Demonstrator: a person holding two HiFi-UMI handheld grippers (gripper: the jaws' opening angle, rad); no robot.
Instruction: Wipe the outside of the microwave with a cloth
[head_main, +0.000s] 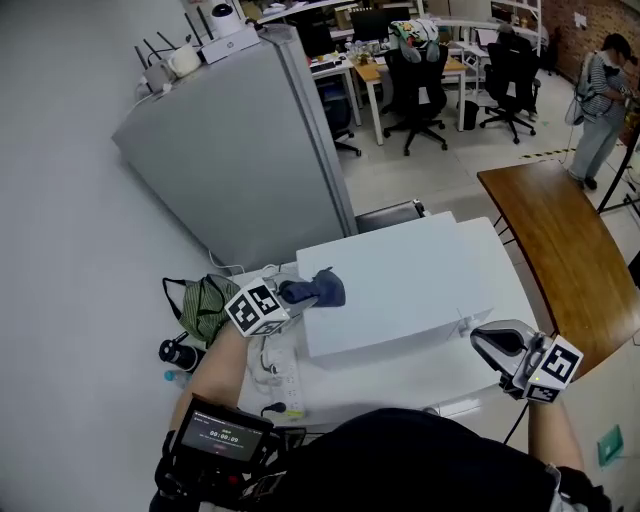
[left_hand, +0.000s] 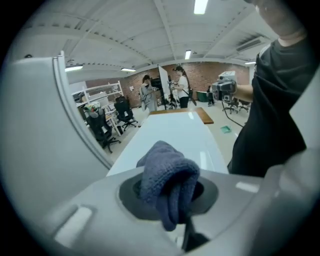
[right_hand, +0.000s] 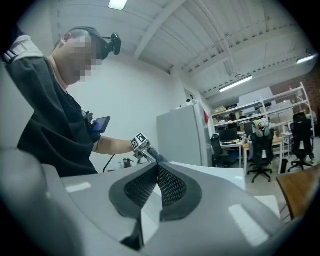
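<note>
Currently: my left gripper (head_main: 290, 294) is clamped on a bunched dark blue cloth (head_main: 322, 288). The wad sits at the near left corner of the microwave (head_main: 400, 280), on its top edge. The microwave is a white box lying on the white table (head_main: 395, 378), with the grey fridge (head_main: 240, 170) behind it.

Right gripper (head_main: 488, 342): jaws pressed together, nothing between them. It hangs just beside the microwave's front right corner; I cannot tell if it touches.

How much of the casing has been wiped, the surface does not show.

Risks, as I judge them:
- The cloth is pinched on a fold, with most of it spilling forward and down. Dragging it along the top could pull it from the jaws.
- Only a small wad meets the surface. If I tilt low, hard jaw plastic rather than fabric may scrape the paint.
- The right gripper is not clearly bracing anything, so a firm sideways stroke might shove the microwave across the table.
- A power strip (head_main: 288, 385) with cables lies just below my left wrist, so a backward sweep could snag them.
</note>
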